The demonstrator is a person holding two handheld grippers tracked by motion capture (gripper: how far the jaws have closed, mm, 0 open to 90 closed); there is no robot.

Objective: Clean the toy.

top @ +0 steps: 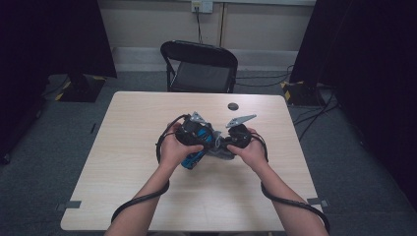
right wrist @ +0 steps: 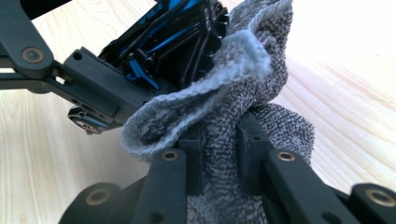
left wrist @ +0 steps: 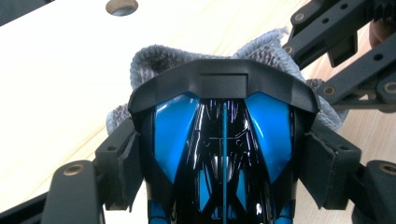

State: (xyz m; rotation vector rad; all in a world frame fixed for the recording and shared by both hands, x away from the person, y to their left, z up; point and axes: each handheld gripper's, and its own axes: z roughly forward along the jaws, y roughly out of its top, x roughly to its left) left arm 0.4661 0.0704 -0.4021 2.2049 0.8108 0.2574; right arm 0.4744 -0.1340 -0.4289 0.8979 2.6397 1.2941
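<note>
left gripper [left wrist: 219,154] clamps blue-black toy car [left wrist: 223,140], long axis along jaws; right gripper [right wrist: 219,140] pinches grey cloth [right wrist: 233,98] touching car's far end.

One blue-black toy car [left wrist: 223,154], one grey cloth [right wrist: 243,93], two grippers, one chair [top: 199,66], one table [top: 133,147].
</note>
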